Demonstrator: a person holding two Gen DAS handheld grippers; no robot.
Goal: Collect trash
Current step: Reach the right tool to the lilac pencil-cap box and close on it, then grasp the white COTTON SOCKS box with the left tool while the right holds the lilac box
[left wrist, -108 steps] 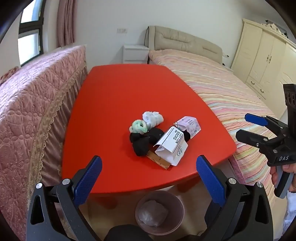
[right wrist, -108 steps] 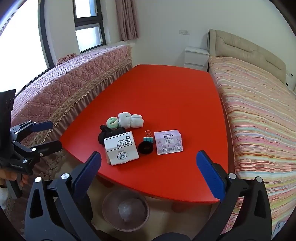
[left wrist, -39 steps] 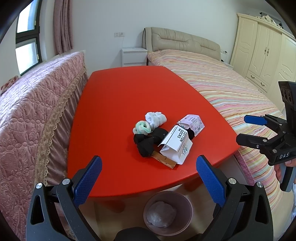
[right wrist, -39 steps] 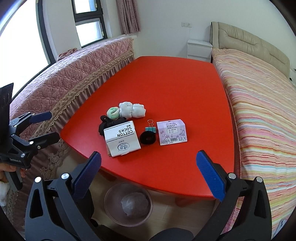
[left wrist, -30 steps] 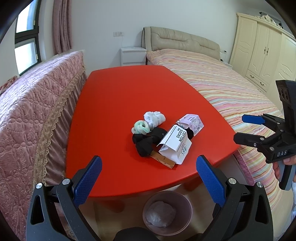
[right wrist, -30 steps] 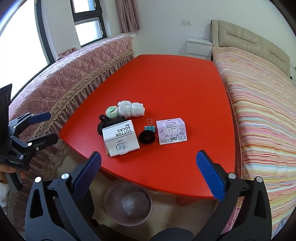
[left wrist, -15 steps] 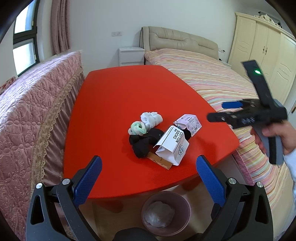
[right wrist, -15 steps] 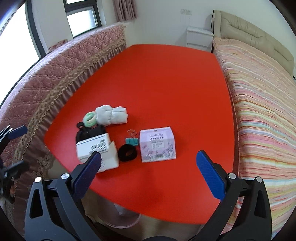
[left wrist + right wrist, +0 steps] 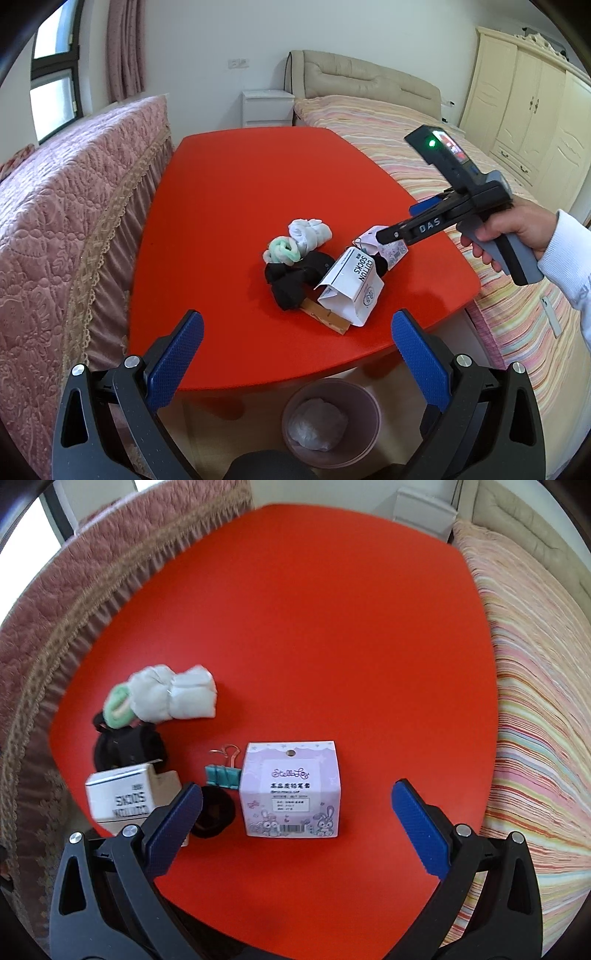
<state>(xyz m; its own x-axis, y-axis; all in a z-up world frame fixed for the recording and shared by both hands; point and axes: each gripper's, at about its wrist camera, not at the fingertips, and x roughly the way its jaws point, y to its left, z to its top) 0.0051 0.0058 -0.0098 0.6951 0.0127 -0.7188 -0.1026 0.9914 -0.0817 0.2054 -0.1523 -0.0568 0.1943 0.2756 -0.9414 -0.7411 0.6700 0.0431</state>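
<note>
You can read "COTTON SOCKS" on the white sock box (image 9: 351,291) at the centre of your left view; in the right view the same box (image 9: 120,799) sits at lower left, its print upside down. "DAS" stands on the right gripper (image 9: 391,230). The lilac box (image 9: 290,790) carries a script logo, seemingly "Stella Lou", over small print too fine to read, and a barcode.

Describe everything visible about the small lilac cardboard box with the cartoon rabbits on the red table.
The small lilac cardboard box stands upright on the red table, closed, with a scalloped white header and a round hang hole at its top. Its front carries a script logo, printed text, a barcode and cartoon rabbits. A teal binder clip sits against its left side. The open right gripper brackets it without touching.
</note>
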